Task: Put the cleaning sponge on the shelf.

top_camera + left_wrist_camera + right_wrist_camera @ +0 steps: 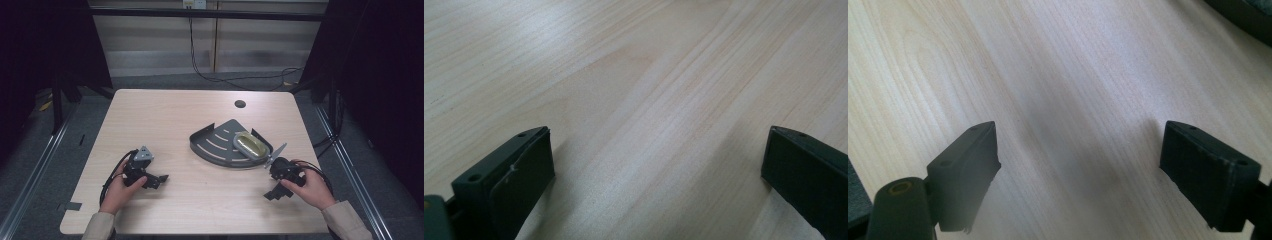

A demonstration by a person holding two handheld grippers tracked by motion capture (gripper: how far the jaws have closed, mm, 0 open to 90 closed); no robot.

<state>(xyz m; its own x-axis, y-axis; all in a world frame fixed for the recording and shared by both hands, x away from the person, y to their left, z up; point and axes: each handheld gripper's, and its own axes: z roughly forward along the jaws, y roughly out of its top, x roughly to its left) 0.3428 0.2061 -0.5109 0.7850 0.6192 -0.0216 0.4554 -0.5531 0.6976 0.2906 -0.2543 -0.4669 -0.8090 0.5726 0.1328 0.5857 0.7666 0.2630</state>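
Pale wood grain is spreading across the worktop (165, 115), which is standing on a grey floor between dark curtains. Nearest the camera in the high view, two sleeved forearms are coming in from the bottom edge, each hand gripping a black tool. The left claw (159, 180) is lying low over the near left part of the worktop, its grey three-cornered plate facing up and its cable looping back toward the wrist; in the left gripper view the left claw (659, 165) is standing wide, with bare wood between its jaws and nothing gripped. The right claw (274, 192) is resting at the near right, also close to the surface; in the right gripper view the right claw (1080, 170) is likewise gaping wide over bare wood and carrying nothing. Just beyond the right hand, a dark grey fan-shaped tray (212, 145) is sitting near the middle of the worktop, its curved wall facing the person. A grey dish with a yellowish lump (250, 145) is lying on the tray's right side, near the right claw but apart from it. Farther back, a round cable hole (240, 104) is showing in the worktop, and black cables are trailing across the floor below a pale wall.
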